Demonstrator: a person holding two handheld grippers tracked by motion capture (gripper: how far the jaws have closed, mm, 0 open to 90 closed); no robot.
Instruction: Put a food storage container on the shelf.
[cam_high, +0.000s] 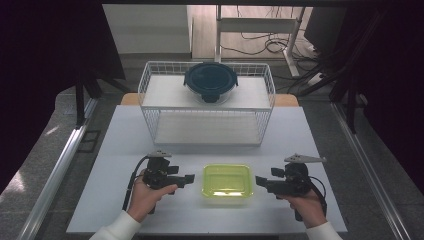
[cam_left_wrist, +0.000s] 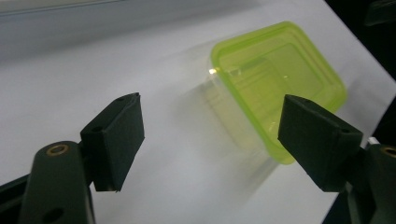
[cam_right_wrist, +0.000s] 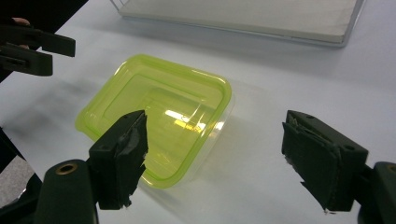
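One white table (cam_high: 125, 150), biggest thing here. At its far end stands a white wire rack (cam_high: 206, 102), two levels, with a round dark-lidded container (cam_high: 210, 81) on the top shelf. Near the front edge sits a clear box with a yellow-green lid (cam_high: 227, 181), flat on the table, lid on, between the two grippers. Left gripper (cam_high: 189, 179) just beside the box's left side, pointing at it, jaws spread wide with nothing between them, not touching the box. Right gripper (cam_high: 260, 181) just beside the box's right side, jaws likewise wide apart and empty, clear of the lid. Both are held low over the table by a hand each, in white sleeves.
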